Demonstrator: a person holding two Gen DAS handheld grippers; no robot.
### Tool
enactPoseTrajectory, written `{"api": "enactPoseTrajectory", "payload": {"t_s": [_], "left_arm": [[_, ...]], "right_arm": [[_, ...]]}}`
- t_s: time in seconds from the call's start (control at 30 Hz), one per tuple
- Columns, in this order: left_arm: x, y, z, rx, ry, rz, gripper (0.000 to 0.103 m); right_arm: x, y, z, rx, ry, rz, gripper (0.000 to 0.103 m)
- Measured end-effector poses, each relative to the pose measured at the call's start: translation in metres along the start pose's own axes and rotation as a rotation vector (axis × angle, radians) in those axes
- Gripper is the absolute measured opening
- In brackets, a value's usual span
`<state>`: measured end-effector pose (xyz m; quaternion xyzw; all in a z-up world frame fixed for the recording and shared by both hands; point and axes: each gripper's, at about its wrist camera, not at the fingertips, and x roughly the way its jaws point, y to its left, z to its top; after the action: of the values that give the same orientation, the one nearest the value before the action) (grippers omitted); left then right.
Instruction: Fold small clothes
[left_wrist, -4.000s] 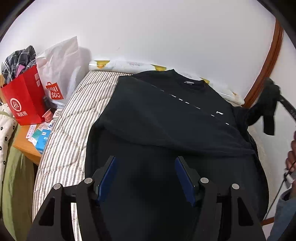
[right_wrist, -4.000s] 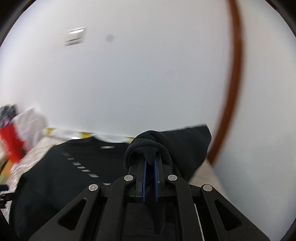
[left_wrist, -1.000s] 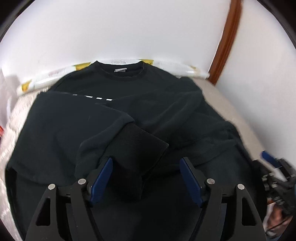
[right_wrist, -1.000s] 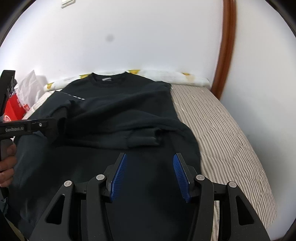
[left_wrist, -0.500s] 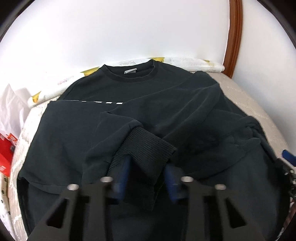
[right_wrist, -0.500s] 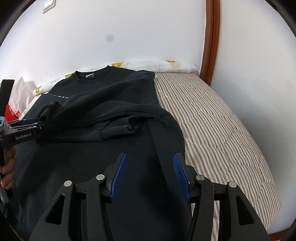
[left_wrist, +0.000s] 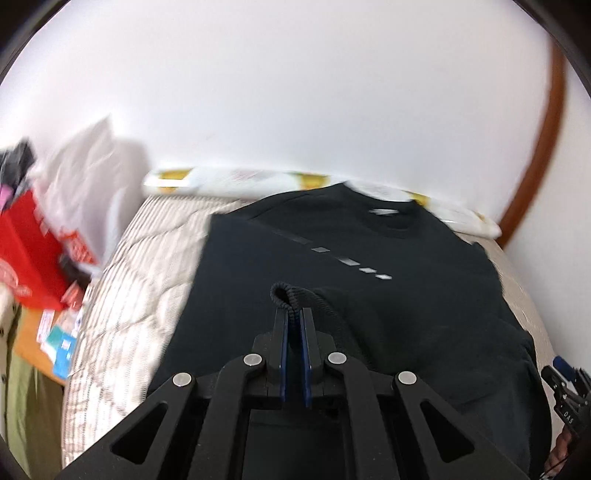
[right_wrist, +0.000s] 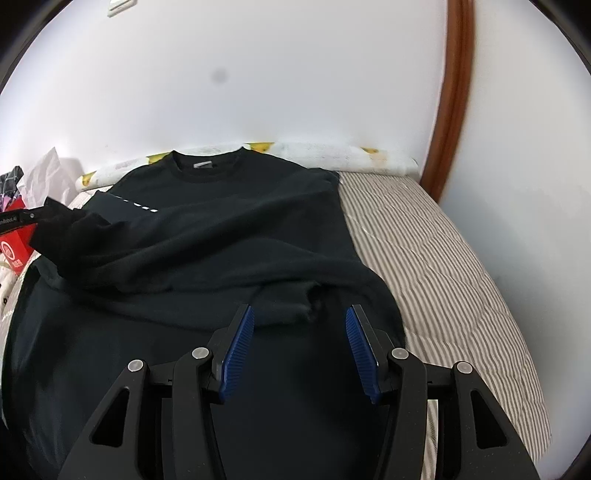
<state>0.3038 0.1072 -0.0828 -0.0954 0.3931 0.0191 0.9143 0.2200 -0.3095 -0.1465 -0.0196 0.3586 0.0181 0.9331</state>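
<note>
Ahead of the right tool (right_wrist: 299, 332), between its spread fingers, the bunched sleeve (right_wrist: 288, 295) of the black sweatshirt (right_wrist: 236, 221) lies in the path. To its right, bare striped bed (right_wrist: 443, 258) offers free passage up to the white wall (right_wrist: 517, 147). Left of the left tool (left_wrist: 294, 321), a strip of bed stays free, hemmed by a red bag (left_wrist: 26, 251) and a white bag (left_wrist: 85, 173).

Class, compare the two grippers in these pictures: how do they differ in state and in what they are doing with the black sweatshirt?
The left gripper is shut on the ribbed cuff of a sleeve and lifts it; the right gripper is open and holds nothing. The left gripper's pads touch fabric; the right gripper's pads stand apart above the sweatshirt. Both have blue pads and black frames.
</note>
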Motion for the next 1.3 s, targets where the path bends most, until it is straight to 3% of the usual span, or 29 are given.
{"api": "enactPoseTrajectory", "payload": {"t_s": [0.13, 0.37, 0.5, 0.63, 0.7, 0.77, 0.87, 1.0, 1.03, 1.13, 1.3], "left_arm": [[0.006, 0.043, -0.009, -0.060, 0.032, 0.067, 0.015], [0.026, 0.063, -0.030, -0.153, 0.114, -0.103, 0.049], [0.049, 0.050, -0.038, -0.127, 0.202, -0.139, 0.049], [0.058, 0.034, -0.047, -0.068, 0.213, -0.098, 0.047], [0.059, 0.026, -0.047, -0.036, 0.213, -0.080, 0.035], [0.059, 0.021, -0.046, -0.025, 0.221, -0.076, 0.013], [0.047, 0.014, -0.038, 0.032, 0.166, -0.045, 0.010], [0.032, 0.034, -0.015, -0.026, 0.104, -0.054, 0.007], [0.031, 0.039, -0.011, -0.036, 0.095, -0.036, 0.005], [0.040, 0.048, -0.006, -0.013, 0.099, 0.132, 0.001], [0.053, 0.061, -0.018, -0.087, 0.151, 0.005, 0.002]], "right_arm": [[0.007, 0.016, 0.007, -0.034, 0.003, 0.000, 0.051], [0.022, 0.043, 0.013, -0.116, 0.014, -0.006, 0.051], [0.037, 0.047, 0.014, -0.159, 0.034, -0.019, 0.052], [0.049, 0.043, 0.012, -0.156, 0.067, -0.039, 0.052], [0.053, 0.040, 0.011, -0.151, 0.075, -0.046, 0.052], [0.057, 0.037, 0.009, -0.149, 0.078, -0.059, 0.052], [0.062, 0.033, 0.009, -0.136, 0.075, -0.079, 0.052], [0.064, 0.027, 0.018, -0.133, 0.057, -0.108, 0.052], [0.062, 0.025, 0.021, -0.127, 0.044, -0.109, 0.052], [0.058, 0.016, 0.032, -0.096, 0.004, -0.101, 0.052], [0.081, -0.003, 0.036, -0.038, 0.045, -0.139, 0.052]]}}
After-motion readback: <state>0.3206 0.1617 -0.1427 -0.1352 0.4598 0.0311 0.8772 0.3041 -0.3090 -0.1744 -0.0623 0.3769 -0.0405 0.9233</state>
